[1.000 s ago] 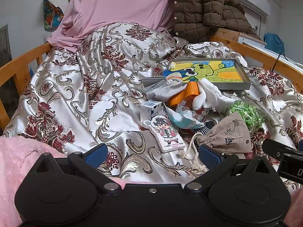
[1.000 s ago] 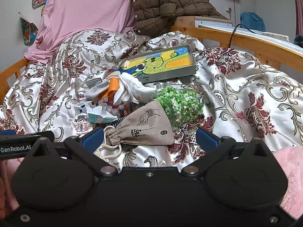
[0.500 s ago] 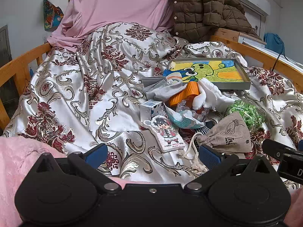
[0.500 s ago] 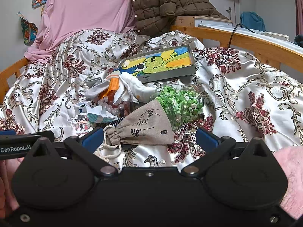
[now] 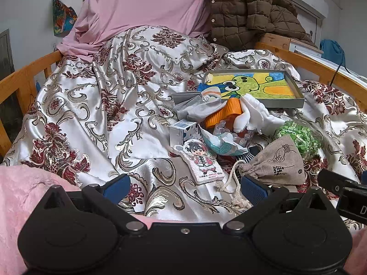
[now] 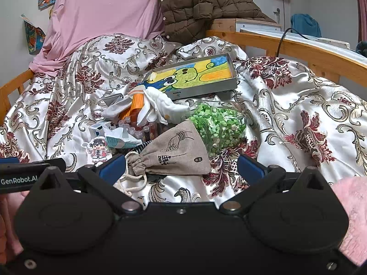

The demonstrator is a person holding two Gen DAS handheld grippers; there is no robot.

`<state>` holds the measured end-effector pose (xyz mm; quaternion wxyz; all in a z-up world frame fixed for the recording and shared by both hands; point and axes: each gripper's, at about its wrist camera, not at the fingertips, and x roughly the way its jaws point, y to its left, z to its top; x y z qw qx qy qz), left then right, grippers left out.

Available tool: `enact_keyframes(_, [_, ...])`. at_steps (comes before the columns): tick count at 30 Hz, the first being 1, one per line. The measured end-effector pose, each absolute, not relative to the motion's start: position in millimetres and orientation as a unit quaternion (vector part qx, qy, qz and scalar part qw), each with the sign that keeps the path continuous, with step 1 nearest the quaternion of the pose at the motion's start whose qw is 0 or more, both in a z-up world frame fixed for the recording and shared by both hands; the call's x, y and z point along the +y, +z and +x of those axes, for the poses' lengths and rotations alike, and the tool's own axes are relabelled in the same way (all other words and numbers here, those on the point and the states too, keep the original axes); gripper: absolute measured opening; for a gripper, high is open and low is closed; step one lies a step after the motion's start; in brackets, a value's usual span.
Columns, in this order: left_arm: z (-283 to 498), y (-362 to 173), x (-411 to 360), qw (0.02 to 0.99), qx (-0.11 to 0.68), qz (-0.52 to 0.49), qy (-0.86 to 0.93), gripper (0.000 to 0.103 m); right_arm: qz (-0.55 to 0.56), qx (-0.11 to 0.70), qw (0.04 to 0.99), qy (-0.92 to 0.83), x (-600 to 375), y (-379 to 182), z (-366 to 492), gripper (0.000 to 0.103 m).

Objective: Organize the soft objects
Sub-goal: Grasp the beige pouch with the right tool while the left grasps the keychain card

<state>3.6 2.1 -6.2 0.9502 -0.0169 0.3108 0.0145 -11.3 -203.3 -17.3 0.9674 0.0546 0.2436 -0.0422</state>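
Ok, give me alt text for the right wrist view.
The open right gripper hovers low over a satin floral bedspread, its blue fingertips either side of a grey drawstring pouch. Behind the pouch lie a clear bag of green pieces, white cloth and a tray with a green cartoon drawing.

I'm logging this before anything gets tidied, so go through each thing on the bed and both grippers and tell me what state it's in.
left gripper: open, empty, above the quilt.
right gripper: open, empty, just short of the pouch.
drawstring pouch: cinched shut, lying on its side.
bag of green pieces: full, lying behind the pouch.
picture tray: face up, tilted on the quilt.
white cloth: crumpled over the orange item.
cartoon figure card: flat, face up.
small carton: upright, closed.
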Motion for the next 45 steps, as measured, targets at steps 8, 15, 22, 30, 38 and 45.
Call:
enact_keyframes(8, [32.3,-10.0,17.3,0.931,0.36,-0.064,0.002,0.102,0.099,0.316,0.944,0.012,-214.3,-25.8,18.4,0.103])
enact_keyframes(15, [87.2,-6.7,23.4,0.899,0.434,-0.048,-0.027,0.102,0.138,0.378,0.913,0.061,-224.5,-33.2,61.5,0.103])
enact_keyframes(22, [139.5,-29.3,25.2,0.868,0.495,-0.042,-0.015,0.102,0.145,0.412,0.898,0.056,-229.9,-44.4,106.2,0.103])
enact_keyframes(30, [173.2,-57.5,23.9,0.838,0.539,-0.08,-0.024,0.102,0.157,0.458,0.874,0.035,-241.4,-61.9,156.2,0.103])
enact_keyframes(38, [183.7,-65.2,9.9,0.835,0.546,-0.067,-0.027,0.102,0.171,0.462,0.87,0.032,-249.5,-77.4,183.2,0.103])
enact_keyframes(45, [188.5,-76.0,-0.5,0.832,0.552,-0.03,-0.036,0.094,0.211,0.474,0.855,0.011,-257.7,-87.3,198.6,0.103])
